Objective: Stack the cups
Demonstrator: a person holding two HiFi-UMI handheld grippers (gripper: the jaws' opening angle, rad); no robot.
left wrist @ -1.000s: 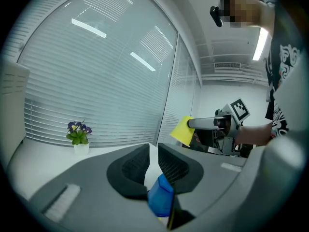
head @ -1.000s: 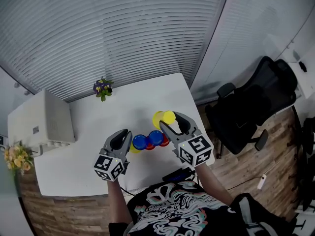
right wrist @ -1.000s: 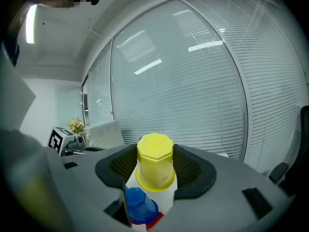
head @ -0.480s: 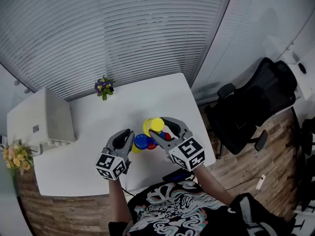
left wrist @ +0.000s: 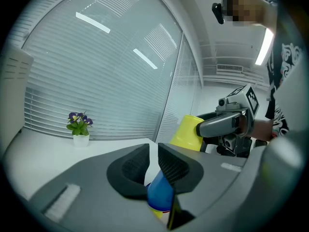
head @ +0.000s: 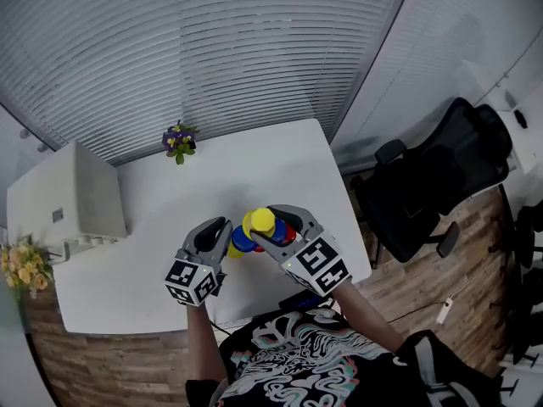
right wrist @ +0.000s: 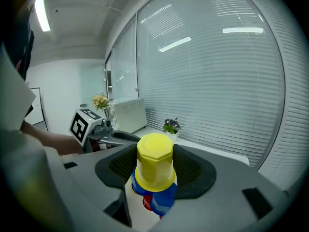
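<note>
Jaws of the right gripper point(head: 268, 229) are clamping an upturned yellow cup point(right wrist: 155, 164) over the blue cups point(right wrist: 163, 198) at the table's point(head: 170, 219) near edge for stacking, while the left gripper's point(head: 220, 230) are pinching one blue cup point(left wrist: 160, 195) steady.

I've got a white table point(head: 170, 227) running left to right. At its far edge stands a small potted plant with purple flowers point(head: 178, 140). On the left end sits a white boxy appliance point(head: 64, 206), with yellow flowers point(head: 19, 270) just left of it. A dark device point(head: 301, 299) lies at the near edge. There's a black office chair point(head: 433, 185) on the right, on a wood floor point(head: 450, 270). Closed blinds point(head: 195, 49) fill the far side.
</note>
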